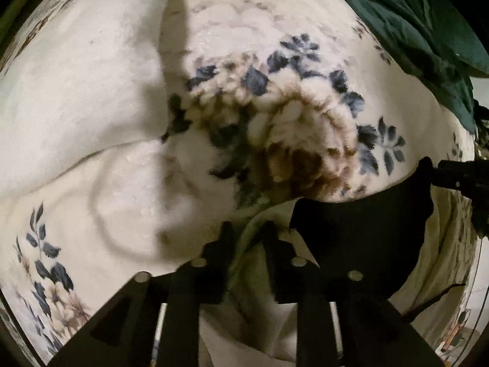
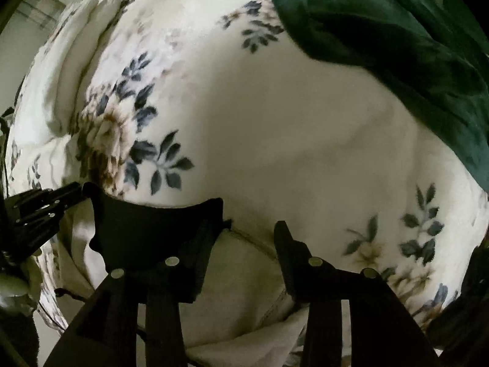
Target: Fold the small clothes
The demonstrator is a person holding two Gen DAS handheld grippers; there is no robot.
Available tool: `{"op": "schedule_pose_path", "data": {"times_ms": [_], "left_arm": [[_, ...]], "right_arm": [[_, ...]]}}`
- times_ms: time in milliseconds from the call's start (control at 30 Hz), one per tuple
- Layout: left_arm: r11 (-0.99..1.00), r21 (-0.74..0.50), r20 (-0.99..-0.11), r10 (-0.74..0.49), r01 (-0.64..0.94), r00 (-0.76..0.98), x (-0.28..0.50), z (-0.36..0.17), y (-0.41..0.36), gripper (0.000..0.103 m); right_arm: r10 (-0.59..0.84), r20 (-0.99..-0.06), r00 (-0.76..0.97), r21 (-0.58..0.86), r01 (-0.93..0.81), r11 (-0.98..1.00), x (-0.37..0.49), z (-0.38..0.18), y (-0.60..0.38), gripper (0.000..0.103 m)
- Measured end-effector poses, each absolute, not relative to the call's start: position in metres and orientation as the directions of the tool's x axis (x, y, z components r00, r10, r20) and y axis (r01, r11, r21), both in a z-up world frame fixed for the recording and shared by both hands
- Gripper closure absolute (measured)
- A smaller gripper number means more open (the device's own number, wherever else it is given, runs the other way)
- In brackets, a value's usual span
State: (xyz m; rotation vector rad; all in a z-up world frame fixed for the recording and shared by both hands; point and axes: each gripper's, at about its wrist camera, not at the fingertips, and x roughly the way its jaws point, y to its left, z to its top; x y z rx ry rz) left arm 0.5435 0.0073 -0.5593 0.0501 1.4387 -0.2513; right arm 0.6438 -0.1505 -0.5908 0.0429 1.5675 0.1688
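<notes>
Black garment (image 1: 360,238), corners hidden | left fingers (image 1: 226,244) nearly together, grip unclear | right fingers (image 2: 284,238) apart | floral blanket (image 2: 275,122) blurred

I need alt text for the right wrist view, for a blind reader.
The right gripper stands open at a black cloth on a floral blanket; the left gripper grips the cloth's far corner. A green fabric lies beyond.

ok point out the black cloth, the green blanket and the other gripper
black cloth (image 2: 143,232): right wrist view, middle of its dark panel
green blanket (image 2: 382,46): right wrist view, on its crumpled folds
left gripper (image 2: 80,191): right wrist view, at its fingers' tips
</notes>
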Motion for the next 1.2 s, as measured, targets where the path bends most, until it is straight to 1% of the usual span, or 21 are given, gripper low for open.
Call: {"op": "schedule_pose_path", "data": {"times_ms": [33, 67, 100, 267, 300, 333, 367, 400, 433, 600, 700, 867, 933, 1033, 1200], "left_arm": [[0.971, -0.121, -0.984, -0.145, 0.205, 0.103, 0.543, -0.561, 0.007, 0.071], [0.97, -0.124, -0.984, -0.147, 0.208, 0.097, 0.544, -0.562, 0.005, 0.059], [0.968, -0.129, -0.984, -0.152, 0.213, 0.093, 0.544, -0.563, 0.005, 0.052], [0.968, -0.132, -0.983, -0.156, 0.214, 0.101, 0.543, -0.568, -0.004, 0.052], [0.969, -0.141, -0.98, -0.165, 0.205, 0.109, 0.544, -0.568, -0.005, 0.059], [0.968, -0.152, -0.976, -0.178, 0.198, 0.123, 0.545, -0.567, -0.005, 0.072], [0.97, -0.153, -0.974, -0.18, 0.191, 0.135, 0.543, -0.564, -0.004, 0.099], [0.97, -0.158, -0.973, -0.185, 0.186, 0.14, 0.543, -0.56, 0.005, 0.098], [0.967, -0.176, -0.967, -0.204, 0.182, 0.154, 0.542, -0.553, 0.014, 0.098], [0.964, -0.221, -0.933, -0.253, 0.149, 0.256, 0.517, -0.509, 0.025, 0.099], [0.958, -0.258, -0.906, -0.284, 0.124, 0.312, 0.485, -0.474, 0.035, 0.099], [0.943, -0.328, -0.879, -0.328, 0.062, 0.347, 0.429, -0.44, 0.042, 0.099], [0.94, -0.338, -0.883, -0.33, 0.033, 0.335, 0.397, -0.434, 0.041, 0.099], [0.936, -0.352, -0.895, -0.33, -0.021, 0.3, 0.348, -0.437, 0.044, 0.099], [0.929, -0.358, -0.918, -0.331, -0.097, 0.219, 0.29, -0.47, 0.049, 0.099]], "right_arm": [[0.12, -0.993, -0.005, 0.12, -0.087, 0.989, 0.642, -0.592, -0.148, 0.06], [0.11, -0.994, -0.007, 0.11, -0.09, 0.99, 0.641, -0.593, -0.147, 0.06], [0.103, -0.995, -0.011, 0.103, -0.091, 0.99, 0.642, -0.595, -0.145, 0.06], [0.064, -0.997, -0.031, 0.067, -0.089, 0.994, 0.639, -0.605, -0.14, 0.06], [0.053, -0.998, -0.038, 0.056, -0.083, 0.995, 0.64, -0.608, -0.141, 0.06], [0.047, -0.998, -0.041, 0.05, -0.075, 0.996, 0.639, -0.612, -0.142, 0.06], [0.044, -0.998, -0.04, 0.047, -0.07, 0.996, 0.638, -0.612, -0.142, 0.068], [0.039, -0.999, -0.025, 0.04, -0.068, 0.997, 0.638, -0.613, -0.139, 0.081], [0.025, -1.0, -0.009, 0.026, -0.076, 0.997, 0.637, -0.611, -0.137, 0.098], [0.034, -0.995, 0.096, 0.028, -0.062, 0.998, 0.619, -0.58, -0.134, 0.099], [0.053, -0.986, 0.161, 0.049, -0.03, 0.998, 0.594, -0.55, -0.14, 0.099], [0.075, -0.967, 0.243, 0.074, -0.013, 0.997, 0.519, -0.499, -0.164, 0.099], [0.075, -0.965, 0.252, 0.074, -0.015, 0.997, 0.479, -0.481, -0.178, 0.099], [0.072, -0.968, 0.242, 0.069, -0.024, 0.997, 0.413, -0.474, -0.196, 0.099], [0.074, -0.983, 0.17, 0.07, -0.03, 0.997, 0.319, -0.494, -0.22, 0.099]]}}
